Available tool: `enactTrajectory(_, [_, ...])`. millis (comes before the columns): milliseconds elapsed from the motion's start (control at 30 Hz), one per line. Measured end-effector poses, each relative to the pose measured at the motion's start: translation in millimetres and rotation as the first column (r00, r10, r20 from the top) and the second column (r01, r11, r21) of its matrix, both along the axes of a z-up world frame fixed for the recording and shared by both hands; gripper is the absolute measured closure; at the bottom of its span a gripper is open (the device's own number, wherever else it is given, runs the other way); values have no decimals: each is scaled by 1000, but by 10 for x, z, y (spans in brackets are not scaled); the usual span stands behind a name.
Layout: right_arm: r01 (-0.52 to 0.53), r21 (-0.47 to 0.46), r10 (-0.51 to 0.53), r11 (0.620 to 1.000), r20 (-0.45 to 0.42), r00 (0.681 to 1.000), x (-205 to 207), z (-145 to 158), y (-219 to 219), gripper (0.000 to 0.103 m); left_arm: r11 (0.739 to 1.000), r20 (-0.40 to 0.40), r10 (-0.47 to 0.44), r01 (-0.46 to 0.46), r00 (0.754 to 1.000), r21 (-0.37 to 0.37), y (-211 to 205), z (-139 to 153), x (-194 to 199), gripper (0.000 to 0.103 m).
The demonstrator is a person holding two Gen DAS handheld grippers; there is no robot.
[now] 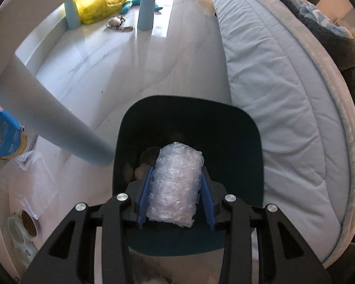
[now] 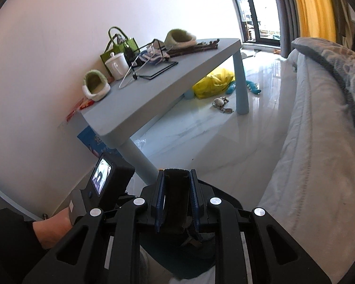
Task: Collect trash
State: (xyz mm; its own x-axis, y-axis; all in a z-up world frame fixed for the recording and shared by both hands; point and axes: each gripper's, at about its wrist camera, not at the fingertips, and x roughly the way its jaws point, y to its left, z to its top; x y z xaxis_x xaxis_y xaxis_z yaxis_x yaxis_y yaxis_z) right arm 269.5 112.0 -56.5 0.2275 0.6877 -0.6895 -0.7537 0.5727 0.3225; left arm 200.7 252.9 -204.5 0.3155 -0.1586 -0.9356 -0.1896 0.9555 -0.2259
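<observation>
In the left wrist view my left gripper (image 1: 176, 172) is shut on a roll of clear bubble wrap (image 1: 175, 184) and holds it over the open mouth of a dark teal trash bin (image 1: 243, 146) on the floor. Some trash lies in the bin's bottom. In the right wrist view my right gripper (image 2: 177, 179) is shut on the dark rim of the bin (image 2: 176, 201), which shows below the fingers. The left gripper's body and the hand that holds it (image 2: 101, 189) show at the lower left.
A light blue table (image 2: 168, 82) holds slippers, a mug and a green bag; its leg (image 1: 59, 123) stands beside the bin. More bubble wrap (image 1: 28, 184), a blue box (image 1: 2, 132) and a pet bowl (image 1: 28, 222) lie left. A yellow bag (image 1: 99, 4) lies under the table. A bed (image 1: 284, 94) runs along the right.
</observation>
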Motion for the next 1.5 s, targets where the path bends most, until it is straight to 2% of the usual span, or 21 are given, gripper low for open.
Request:
enactTrajectory(100, [-9, -15, 9, 1000, -7, 1000, 5, -73, 138, 83, 1000, -2, -19, 18, 1000, -21, 20, -23, -20, 47])
enactTrajectory(233, [-20, -40, 20, 999, -14, 1000, 19, -188, 301, 83, 999, 12, -27, 27, 1000, -45, 94, -2, -54, 42])
enactTrajectory(600, [-17, -151, 9, 988, -55, 998, 84, -584, 620, 83, 997, 92, 38, -32, 995, -67, 444, 258, -206, 42])
enactTrajectory(700, [-10, -201, -7, 980, -87, 996, 96, -770, 698, 83, 997, 131, 67, -60, 989, -53, 522, 383, -247, 46])
enactTrajectory(867, [-21, -276, -11, 961, -117, 993, 93, -1034, 806, 83, 995, 212, 92, -81, 973, -60, 573, 645, -283, 55])
enactTrajectory(1133, [-49, -408, -24, 912, -173, 985, 18, -1571, 913, 83, 991, 340, 120, -90, 933, -101, 523, 1126, -347, 57])
enactTrajectory(1200, [-49, -435, -33, 899, -179, 983, -10, -1647, 920, 83, 993, 379, 109, -85, 919, -79, 481, 1275, -374, 57])
enactTrajectory(1267, [-53, -450, -33, 892, -180, 983, -46, -1692, 930, 78, 995, 419, 100, -81, 903, -63, 440, 1431, -419, 57])
enactTrajectory(1300, [-52, -459, -33, 887, -174, 984, -64, -1692, 933, 74, 993, 435, 111, -83, 893, -83, 440, 1498, -442, 57])
enactTrajectory(1367, [-52, -475, -32, 879, -167, 985, -96, -1713, 932, 49, 988, 464, 137, -90, 875, -124, 468, 1607, -485, 57])
enactTrajectory(1500, [-43, -463, -33, 885, -155, 987, -131, -1649, 872, 48, 989, 509, 147, -117, 848, -92, 465, 1807, -567, 55])
